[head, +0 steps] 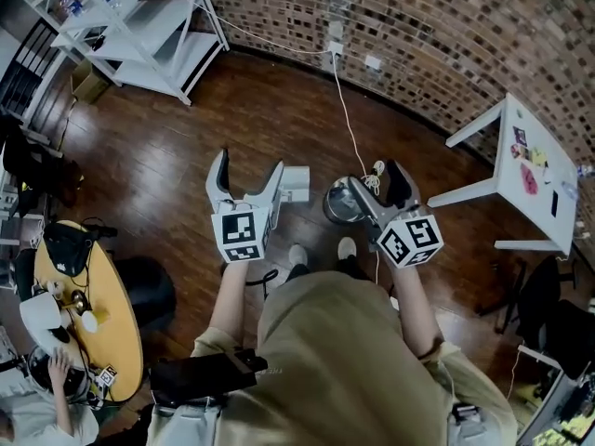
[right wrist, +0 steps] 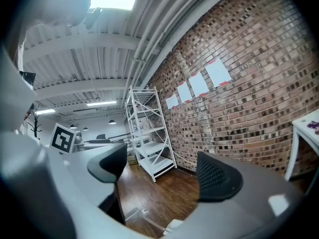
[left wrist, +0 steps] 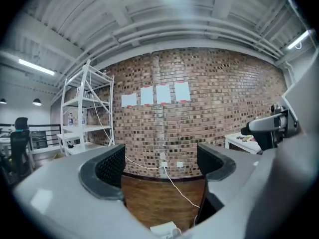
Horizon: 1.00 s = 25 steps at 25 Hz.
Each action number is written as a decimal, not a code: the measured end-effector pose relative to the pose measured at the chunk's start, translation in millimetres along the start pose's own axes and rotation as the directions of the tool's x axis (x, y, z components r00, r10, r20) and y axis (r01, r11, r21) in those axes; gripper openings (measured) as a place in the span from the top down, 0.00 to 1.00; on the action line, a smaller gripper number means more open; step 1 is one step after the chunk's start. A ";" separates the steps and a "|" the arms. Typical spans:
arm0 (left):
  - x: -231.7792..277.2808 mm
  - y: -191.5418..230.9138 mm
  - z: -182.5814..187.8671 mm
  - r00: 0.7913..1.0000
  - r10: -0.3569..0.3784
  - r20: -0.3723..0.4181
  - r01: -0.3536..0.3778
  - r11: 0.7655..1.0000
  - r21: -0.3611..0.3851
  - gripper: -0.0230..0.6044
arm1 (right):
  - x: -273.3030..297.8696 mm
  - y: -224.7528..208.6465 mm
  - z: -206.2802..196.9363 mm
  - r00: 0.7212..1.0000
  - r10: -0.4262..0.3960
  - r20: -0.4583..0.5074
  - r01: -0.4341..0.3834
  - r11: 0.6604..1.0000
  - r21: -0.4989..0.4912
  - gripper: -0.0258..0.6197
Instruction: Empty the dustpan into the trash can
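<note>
1. Two grippers, both held out about level in front of the person. Left gripper: fingers released and wide apart. Its own view shows only brick wall and floor between them.
2. Right gripper: fingers also spread, grasping nothing. Its own view looks past them to a white shelf rack and bare boards.
3. Dustpan: a white boxy thing on the wooden floor just ahead of the person's feet. I take it for the pan, but its shape is too small to be sure. It lies under the left gripper's line, touched by neither gripper.
4. Trash can: a round metal bin on the floor just right of the dustpan, partly hidden behind the right gripper. A white cord runs from the wall socket toward it.
5. Step in hand, as a judgement: no grasp on anything, so the tipping is not under way. Whether the pan holds anything cannot be told.
6. Next move would call for lowering the left gripper to the pan, closing on its handle or rim, then lifting it level over the can's mouth before tilting.
7. Risk: the can is close by, and a careless swing could knock it or snag the cord.
</note>
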<state>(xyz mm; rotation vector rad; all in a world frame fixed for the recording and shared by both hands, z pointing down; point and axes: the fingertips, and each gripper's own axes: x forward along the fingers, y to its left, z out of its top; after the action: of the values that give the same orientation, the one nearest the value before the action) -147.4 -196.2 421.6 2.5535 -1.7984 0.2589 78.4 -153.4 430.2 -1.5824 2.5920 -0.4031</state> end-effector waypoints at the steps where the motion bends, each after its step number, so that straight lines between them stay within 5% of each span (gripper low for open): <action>1: -1.0 -2.6 1.3 1.000 -0.010 0.008 0.010 1.000 0.000 0.25 | -4.1 0.4 -1.4 1.000 -0.018 0.003 0.018 1.000 -0.002 0.30; 5: -7.9 -15.7 8.4 0.998 -0.051 0.043 0.055 0.995 -0.087 0.29 | -25.6 0.1 -1.2 0.996 -0.087 0.015 0.088 0.996 -0.012 0.30; 11: -30.0 -57.5 10.8 0.996 -0.079 0.046 0.080 0.997 -0.015 0.49 | -68.4 -11.6 4.2 0.994 -0.094 0.047 0.095 0.995 -0.015 0.30; 16: -56.3 -110.0 24.2 0.994 -0.086 0.069 0.086 0.996 -0.005 0.28 | -111.9 -29.3 5.8 0.997 -0.042 0.065 0.042 0.999 0.004 0.30; 19: -71.4 -146.1 17.5 0.998 -0.052 0.044 0.054 0.996 -0.067 0.20 | -151.6 -49.3 0.0 0.998 -0.011 0.062 0.012 1.000 -0.005 0.30; 25: -118.0 -208.5 30.6 0.999 0.036 0.028 -0.035 0.999 -0.038 0.26 | -209.0 -84.3 10.1 0.995 -0.016 0.100 0.017 1.000 -0.007 0.30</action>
<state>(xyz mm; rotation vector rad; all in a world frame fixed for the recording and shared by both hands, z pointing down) 13.0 -17.9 393.4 2.5144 -1.8419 0.1880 250.2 -7.1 428.1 -1.5842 2.5106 -0.3070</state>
